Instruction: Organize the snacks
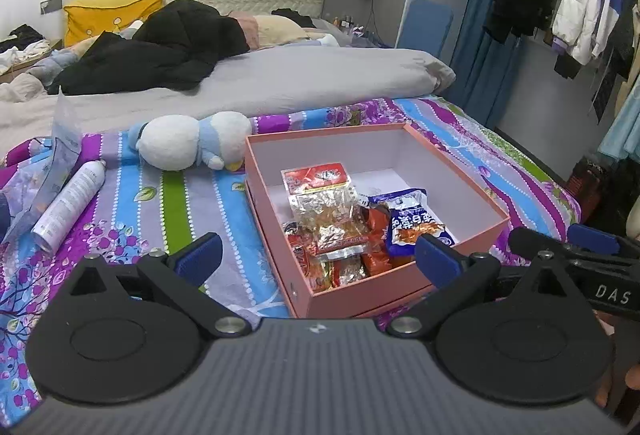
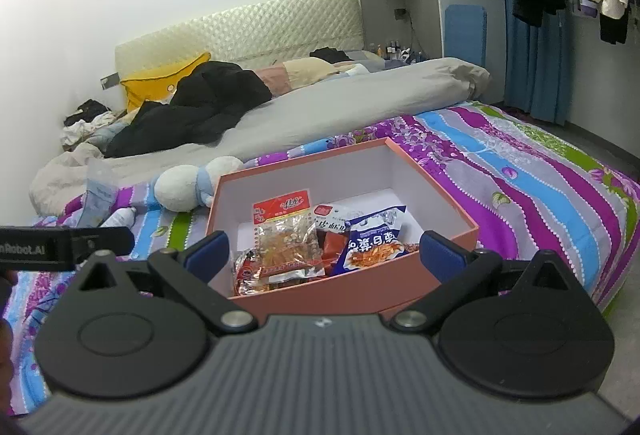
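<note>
snack packets (image 1: 340,223) lie heaped in the pink box's (image 1: 460,171) near corner, the blue packet (image 2: 374,241) lengthwise toward the plush toy (image 1: 188,143); left hand-held gripper (image 1: 318,255) and right hand-held gripper (image 2: 326,251) both spread, empty.

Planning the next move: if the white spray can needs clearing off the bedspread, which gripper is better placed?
Left, probably. The spray can lies left of the pink box, on the left gripper's side. The right gripper faces the box, and there the can barely shows at far left. Both jaws are open and empty.
</note>
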`<state>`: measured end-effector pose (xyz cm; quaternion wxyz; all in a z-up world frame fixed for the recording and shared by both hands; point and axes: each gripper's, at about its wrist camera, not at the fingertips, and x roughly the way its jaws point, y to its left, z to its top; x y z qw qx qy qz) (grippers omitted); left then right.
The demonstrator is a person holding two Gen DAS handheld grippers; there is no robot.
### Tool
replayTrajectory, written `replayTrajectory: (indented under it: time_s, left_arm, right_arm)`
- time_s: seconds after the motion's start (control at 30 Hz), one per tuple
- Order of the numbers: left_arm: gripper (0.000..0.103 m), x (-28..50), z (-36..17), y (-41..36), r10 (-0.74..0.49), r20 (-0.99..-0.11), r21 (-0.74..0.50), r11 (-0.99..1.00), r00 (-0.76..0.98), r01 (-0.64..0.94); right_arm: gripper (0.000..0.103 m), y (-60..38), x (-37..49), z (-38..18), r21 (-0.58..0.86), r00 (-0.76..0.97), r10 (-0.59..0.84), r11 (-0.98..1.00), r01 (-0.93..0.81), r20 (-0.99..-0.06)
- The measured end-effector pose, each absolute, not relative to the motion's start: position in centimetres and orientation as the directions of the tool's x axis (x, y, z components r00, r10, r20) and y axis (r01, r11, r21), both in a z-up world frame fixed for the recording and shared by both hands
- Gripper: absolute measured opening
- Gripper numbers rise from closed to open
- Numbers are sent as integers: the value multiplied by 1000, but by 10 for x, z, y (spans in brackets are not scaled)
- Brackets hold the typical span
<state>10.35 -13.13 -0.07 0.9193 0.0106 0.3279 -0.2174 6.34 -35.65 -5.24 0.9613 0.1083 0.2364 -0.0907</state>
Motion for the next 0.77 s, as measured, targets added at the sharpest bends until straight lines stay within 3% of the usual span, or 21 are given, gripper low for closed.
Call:
replayTrajectory:
  time_s: [0.77]
  left_arm:
    - [103, 100, 1, -123, -387, -617, -120, 907, 685, 404]
  right_arm:
    - [103, -346, 61, -51, 163, 877, -114, 964, 212, -467]
